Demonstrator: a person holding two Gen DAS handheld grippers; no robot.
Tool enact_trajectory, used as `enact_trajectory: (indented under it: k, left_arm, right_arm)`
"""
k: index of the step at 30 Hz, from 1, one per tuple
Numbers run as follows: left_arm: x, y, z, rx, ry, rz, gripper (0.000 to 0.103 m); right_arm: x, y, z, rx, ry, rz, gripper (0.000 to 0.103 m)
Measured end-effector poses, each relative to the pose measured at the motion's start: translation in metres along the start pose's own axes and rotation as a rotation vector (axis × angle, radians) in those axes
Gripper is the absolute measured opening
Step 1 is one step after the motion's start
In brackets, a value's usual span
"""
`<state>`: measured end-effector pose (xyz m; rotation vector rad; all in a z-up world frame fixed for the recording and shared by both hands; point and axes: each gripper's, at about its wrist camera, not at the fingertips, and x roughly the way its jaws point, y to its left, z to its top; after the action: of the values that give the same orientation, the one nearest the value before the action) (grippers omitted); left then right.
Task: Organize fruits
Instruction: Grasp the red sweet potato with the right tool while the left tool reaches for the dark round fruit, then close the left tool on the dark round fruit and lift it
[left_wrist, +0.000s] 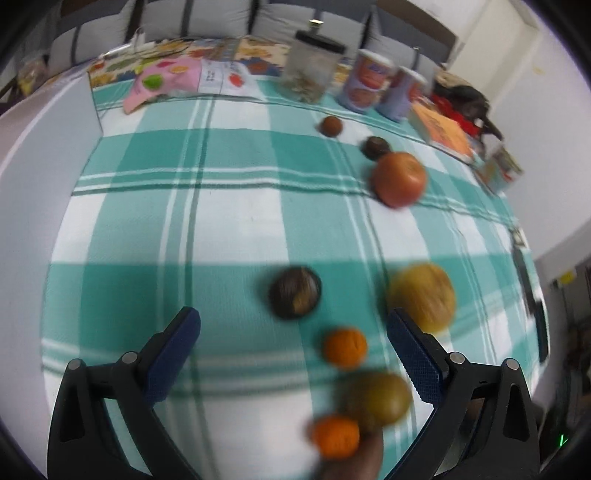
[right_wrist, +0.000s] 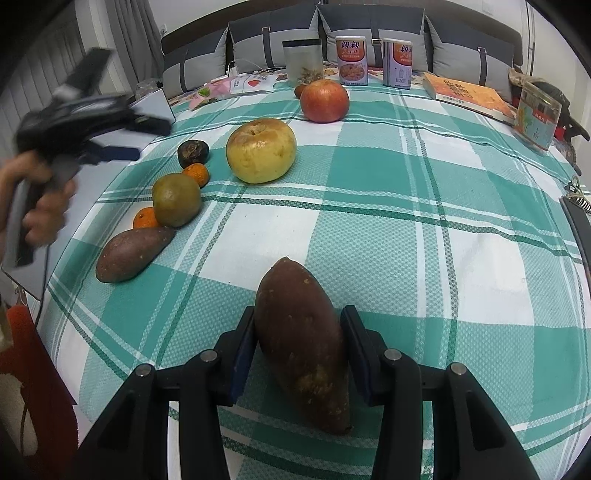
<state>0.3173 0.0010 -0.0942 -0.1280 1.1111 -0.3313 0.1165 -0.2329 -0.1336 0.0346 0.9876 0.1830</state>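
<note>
The right hand-held gripper (right_wrist: 297, 350) clamps a large sweet potato (right_wrist: 303, 347) at the near edge of the checked bedspread (right_wrist: 406, 229). The left hand-held gripper (left_wrist: 291, 332) hangs open, empty, over the fruit row on the left: a smaller sweet potato (right_wrist: 133, 253), tangerine (right_wrist: 146, 218), green fruit (right_wrist: 177, 199), then yellow pear (right_wrist: 261, 150) and far red apple (right_wrist: 325, 100).
</note>
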Motion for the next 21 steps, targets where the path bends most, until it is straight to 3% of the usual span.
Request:
enact_trajectory:
  k: [5,6,7,8,9,15,21]
  left_arm:
    - [0.034,-0.005,0.009,-0.020,0.015,0.056,0.099]
    - [0.037,-0.005,0.008,-0.015,0.016,0.060,0.087]
    - [0.039,-0.005,0.006,-0.009,0.022,0.054,0.057]
    - [0.039,-0.005,0.004,0.009,0.015,0.071,0.053]
    - [0.035,-0.006,0.002,0.032,0.002,0.070,0.041]
    - [0.011,0.012,-0.014,0.038,-0.009,0.039,0.041]
    - [-0.024,0.031,-0.054,0.086,0.027,0.063,0.041]
  right_arm:
    - [-0.001,0.000,-0.001,0.003,-0.005,0.005,0.046]
    - [-0.001,0.000,-0.001,0.003,-0.005,0.006,0.046]
    - [-0.001,0.000,-0.001,0.005,-0.005,0.009,0.046]
    - [-0.001,-0.001,-0.001,0.008,-0.005,0.012,0.046]
    - [-0.001,-0.002,0.000,0.012,-0.004,0.015,0.046]
    - [-0.002,-0.010,0.005,0.046,0.028,0.065,0.045]
    - [0.002,-0.019,0.023,0.035,0.144,0.125,0.043]
